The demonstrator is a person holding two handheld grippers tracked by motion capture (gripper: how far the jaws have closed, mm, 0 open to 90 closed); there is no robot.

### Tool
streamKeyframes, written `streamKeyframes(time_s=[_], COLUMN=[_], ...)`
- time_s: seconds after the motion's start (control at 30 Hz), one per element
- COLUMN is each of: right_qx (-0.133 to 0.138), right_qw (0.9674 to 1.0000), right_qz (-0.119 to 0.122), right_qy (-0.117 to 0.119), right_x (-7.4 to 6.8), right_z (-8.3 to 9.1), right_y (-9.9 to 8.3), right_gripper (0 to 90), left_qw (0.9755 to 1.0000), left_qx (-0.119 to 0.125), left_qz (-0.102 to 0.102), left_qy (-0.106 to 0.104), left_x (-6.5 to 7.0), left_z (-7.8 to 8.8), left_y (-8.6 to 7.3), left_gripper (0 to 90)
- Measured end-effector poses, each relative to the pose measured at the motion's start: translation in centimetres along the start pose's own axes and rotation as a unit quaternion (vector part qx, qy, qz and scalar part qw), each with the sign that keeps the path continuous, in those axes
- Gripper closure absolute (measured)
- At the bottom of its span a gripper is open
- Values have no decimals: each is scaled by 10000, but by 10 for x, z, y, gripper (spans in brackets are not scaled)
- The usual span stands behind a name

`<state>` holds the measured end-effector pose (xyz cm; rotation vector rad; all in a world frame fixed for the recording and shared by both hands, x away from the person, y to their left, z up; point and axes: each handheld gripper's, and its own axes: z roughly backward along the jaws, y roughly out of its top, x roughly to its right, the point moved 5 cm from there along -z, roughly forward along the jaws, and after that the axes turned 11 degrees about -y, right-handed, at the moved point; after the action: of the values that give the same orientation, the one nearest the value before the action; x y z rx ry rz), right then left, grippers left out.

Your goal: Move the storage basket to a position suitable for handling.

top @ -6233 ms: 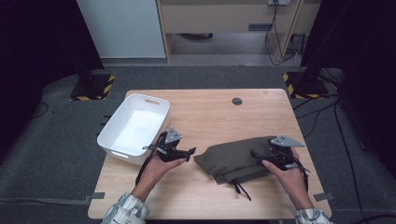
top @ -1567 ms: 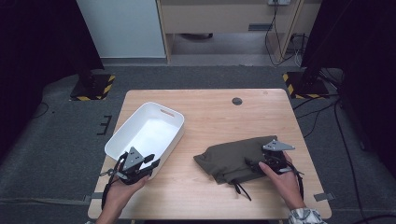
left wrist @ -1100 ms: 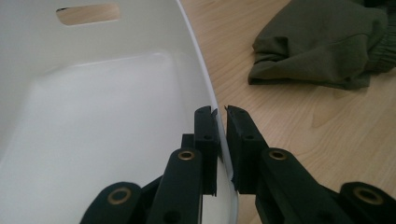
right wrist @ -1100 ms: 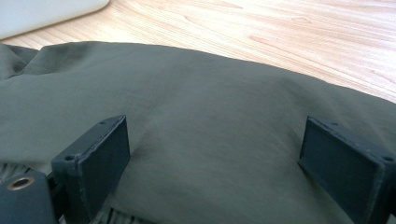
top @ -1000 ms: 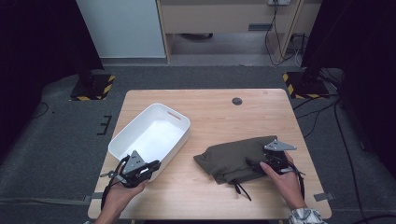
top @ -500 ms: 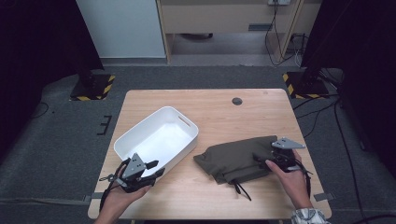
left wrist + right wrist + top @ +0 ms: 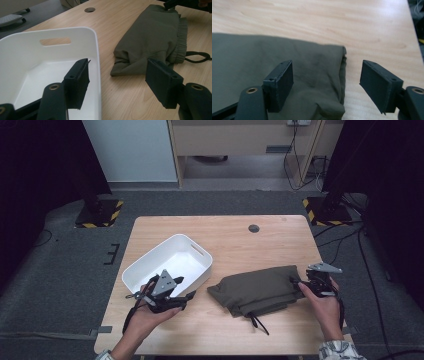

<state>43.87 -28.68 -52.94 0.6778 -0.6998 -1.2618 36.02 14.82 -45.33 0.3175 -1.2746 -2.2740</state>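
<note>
Left gripper (image 7: 187, 296), jaws just opening, straddles the white plastic bin's (image 7: 150, 262) near rim; right gripper (image 7: 296, 282), narrowing, straddles the folded olive cloth's (image 7: 260, 287) edge, bare wooden table (image 7: 235, 232) beyond.

The folded olive garment (image 7: 274, 72) runs off the right gripper view's left and bottom edges.

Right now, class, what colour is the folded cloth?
Olive green folded cloth, clearest in the left gripper view.

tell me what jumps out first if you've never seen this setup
A folded olive-green cloth garment lies right of centre on the pale wooden table, with a white plastic rectangular bin at its left. The left gripper hangs open beside the bin's near rim, and the right gripper is open over the garment's right edge.
</note>
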Motion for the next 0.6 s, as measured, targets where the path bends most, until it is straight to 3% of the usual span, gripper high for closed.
streamKeyframes(time_s=[0.1,0.23,0.6], right_qx=[-246,-623,-804], right_qw=[9997,9980,9964], right_qz=[-18,-98,-259], right_qy=[-39,9,87], right_x=[0,0,-2], right_z=[-6,-15,-22], right_y=[-6,-17,-23], right_gripper=[246,225,233], left_qw=[9998,9997,9999], left_qx=[-92,-120,-97], left_qz=[-100,-92,85], left_qy=[-119,-174,-91], left_x=[3,2,-11], left_z=[-13,-26,-44], left_y=[6,11,17], left_gripper=[324,310,289])
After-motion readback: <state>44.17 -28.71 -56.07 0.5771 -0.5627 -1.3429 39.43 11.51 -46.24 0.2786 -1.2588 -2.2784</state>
